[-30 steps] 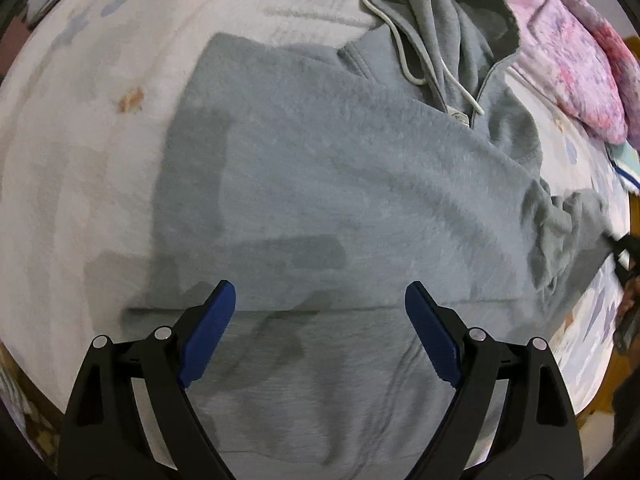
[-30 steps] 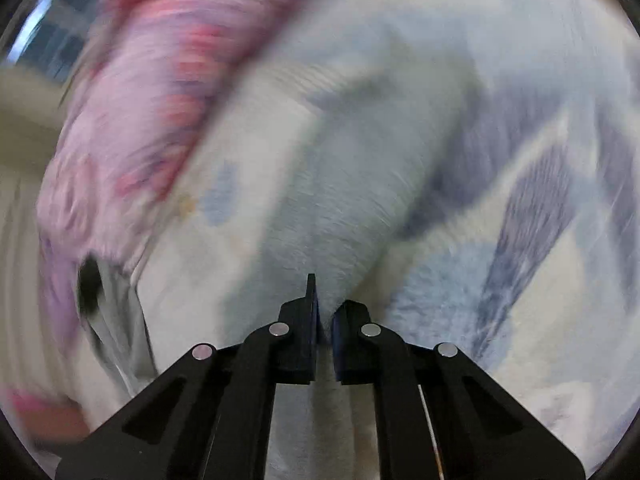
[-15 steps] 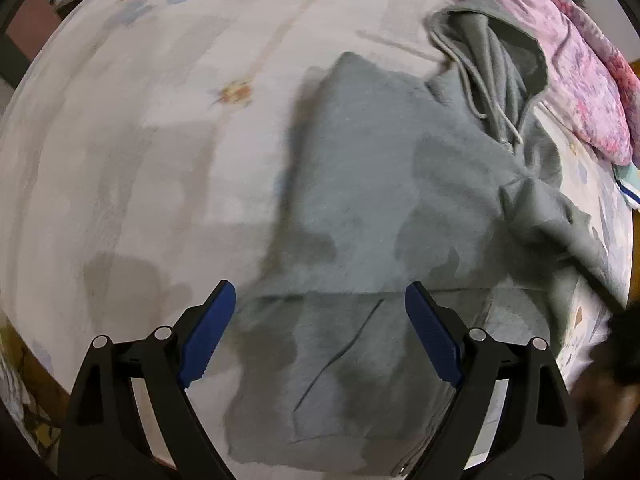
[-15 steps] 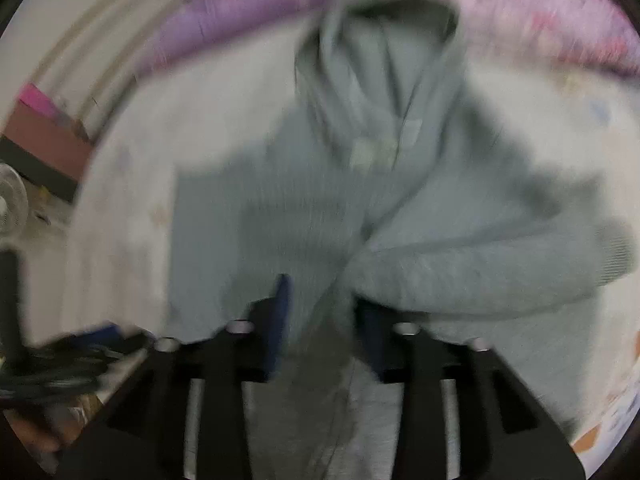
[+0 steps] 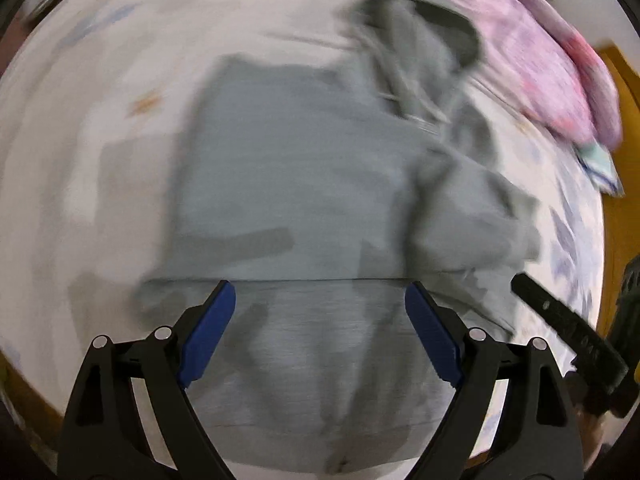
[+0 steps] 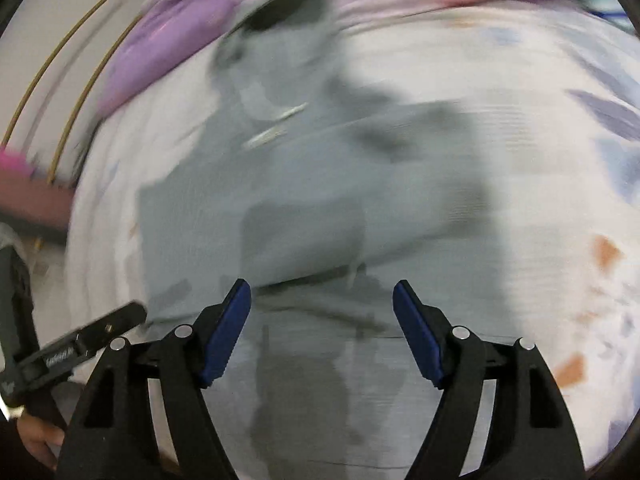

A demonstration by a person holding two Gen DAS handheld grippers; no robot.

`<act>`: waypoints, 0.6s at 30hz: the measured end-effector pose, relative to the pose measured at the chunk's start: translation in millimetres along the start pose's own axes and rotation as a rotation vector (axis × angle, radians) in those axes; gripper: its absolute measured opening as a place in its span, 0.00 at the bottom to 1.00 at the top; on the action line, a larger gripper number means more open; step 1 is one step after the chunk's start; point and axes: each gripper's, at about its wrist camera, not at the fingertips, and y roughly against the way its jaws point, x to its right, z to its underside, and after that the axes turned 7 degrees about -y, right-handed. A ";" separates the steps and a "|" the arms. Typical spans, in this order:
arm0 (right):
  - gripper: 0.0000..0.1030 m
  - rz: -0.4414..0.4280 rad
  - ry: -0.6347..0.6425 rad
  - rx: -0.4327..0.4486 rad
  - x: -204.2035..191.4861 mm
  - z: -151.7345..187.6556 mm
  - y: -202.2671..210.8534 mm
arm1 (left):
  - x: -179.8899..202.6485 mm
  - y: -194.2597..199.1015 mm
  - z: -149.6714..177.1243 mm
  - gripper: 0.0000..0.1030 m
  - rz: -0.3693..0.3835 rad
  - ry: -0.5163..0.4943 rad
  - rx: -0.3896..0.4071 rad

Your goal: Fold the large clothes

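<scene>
A grey hoodie (image 5: 296, 184) lies on the pale bed sheet (image 5: 100, 120), hood at the far end, both sleeves folded in over the body. It also shows in the right wrist view (image 6: 280, 200), blurred. My left gripper (image 5: 320, 312) is open and empty above the hoodie's lower hem. My right gripper (image 6: 322, 312) is open and empty above the same lower part. The right gripper's body shows in the left wrist view (image 5: 568, 332); the left gripper's body shows at the lower left of the right wrist view (image 6: 72, 352).
A pink floral blanket (image 5: 540, 52) lies along the far right of the bed. A purple pillow (image 6: 168, 48) lies behind the hood. A folded light cloth (image 5: 600, 164) sits at the right edge. The sheet has printed patches (image 6: 604, 252).
My right gripper let go of the sleeve, which now lies folded over the hoodie's body, and opened. Both grippers moved to hover over the lower hem.
</scene>
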 end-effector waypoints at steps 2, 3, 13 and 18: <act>0.68 0.034 -0.081 0.027 35.6 -4.6 10.6 | 39.1 -11.2 -8.9 0.85 0.025 -0.087 -0.009; 0.68 0.044 -0.114 0.024 50.9 -6.4 15.1 | 62.5 -18.8 -13.7 0.85 0.032 -0.130 -0.013; 0.68 0.110 -0.328 0.012 159.1 -20.4 38.5 | 253.5 -95.8 -27.1 0.85 -0.049 -0.543 0.040; 0.69 0.130 -0.356 -0.004 186.1 -10.6 50.0 | 283.3 -138.8 -31.5 0.60 -0.106 -0.628 -0.016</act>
